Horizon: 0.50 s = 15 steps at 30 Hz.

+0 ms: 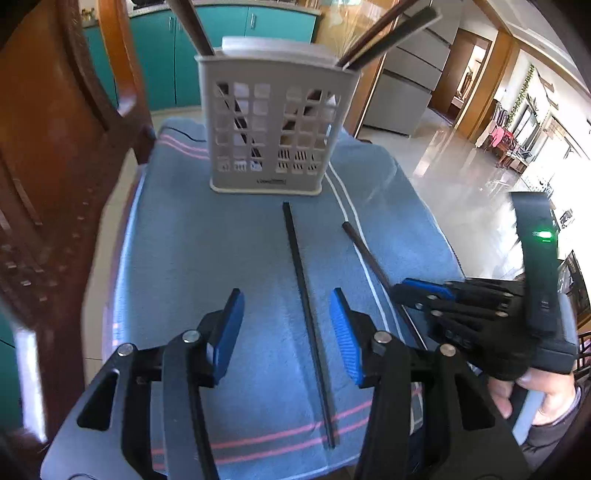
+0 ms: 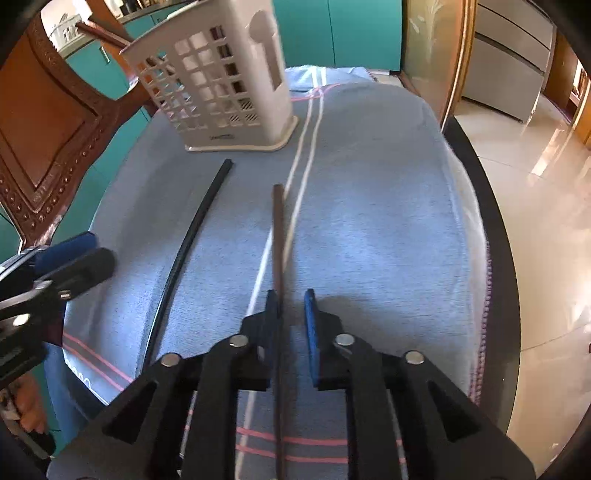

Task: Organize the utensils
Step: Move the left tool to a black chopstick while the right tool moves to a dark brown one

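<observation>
Two chopsticks lay loose on the blue towel [image 1: 207,258] over the desk, both running near-to-far toward the white slotted holder [image 1: 273,125] at the far end. The black chopstick [image 1: 306,295] sat left of the brown chopstick [image 2: 277,240], well apart from it, its far tip just short of the holder's base. Both looked light, thin and stiff, with smooth sides, so a slip or a roll under the pads seemed the real worry; the soft towel under them would likely give a little and let the pads sink around a stick.

The left claw [image 1: 286,332] stood fairly wide and empty, and in its own view the black chopstick ran up between its blue pads [image 1: 345,336], nearer the right one, touching neither. The right claw [image 2: 291,325] was narrow, the brown chopstick lying against the left pad with a gap to the right pad, so no firm pinch yet, as far as I could judge.

The best hold seemed to be the near third of each stick, pads square across it, leaving the far end free to tip into the holder, where more dark sticks [image 1: 384,33] already leaned.
</observation>
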Tool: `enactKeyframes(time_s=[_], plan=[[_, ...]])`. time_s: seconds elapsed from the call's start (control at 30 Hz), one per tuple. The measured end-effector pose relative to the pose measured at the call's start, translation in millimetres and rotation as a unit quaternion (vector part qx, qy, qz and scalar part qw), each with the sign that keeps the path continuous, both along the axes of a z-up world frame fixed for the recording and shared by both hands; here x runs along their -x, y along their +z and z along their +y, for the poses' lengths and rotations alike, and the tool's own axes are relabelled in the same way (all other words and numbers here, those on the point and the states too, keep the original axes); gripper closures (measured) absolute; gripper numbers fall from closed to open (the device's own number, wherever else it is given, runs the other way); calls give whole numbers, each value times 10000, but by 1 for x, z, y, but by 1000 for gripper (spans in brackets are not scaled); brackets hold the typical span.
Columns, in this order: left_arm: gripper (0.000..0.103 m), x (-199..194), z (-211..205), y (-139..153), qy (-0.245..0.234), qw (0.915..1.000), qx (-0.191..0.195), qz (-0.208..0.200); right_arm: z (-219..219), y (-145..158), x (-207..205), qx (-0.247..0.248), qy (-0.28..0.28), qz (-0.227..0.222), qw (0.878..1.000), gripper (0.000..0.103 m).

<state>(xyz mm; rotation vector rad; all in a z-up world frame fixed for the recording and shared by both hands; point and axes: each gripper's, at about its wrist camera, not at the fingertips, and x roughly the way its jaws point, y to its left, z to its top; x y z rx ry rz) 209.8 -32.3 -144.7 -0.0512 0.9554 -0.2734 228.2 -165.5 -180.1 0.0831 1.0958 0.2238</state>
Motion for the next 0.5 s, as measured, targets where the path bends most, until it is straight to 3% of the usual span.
enactKeyframes(time_s=[0.13, 0.5], plan=[[52, -18, -12, -15, -36, 9998, -43, 195, -6, 3, -4, -29, -79, -29, 10000, 74], [52, -75, -49, -49, -78, 9960, -783, 428, 5, -6, -8, 248, 200, 22, 9995, 68]])
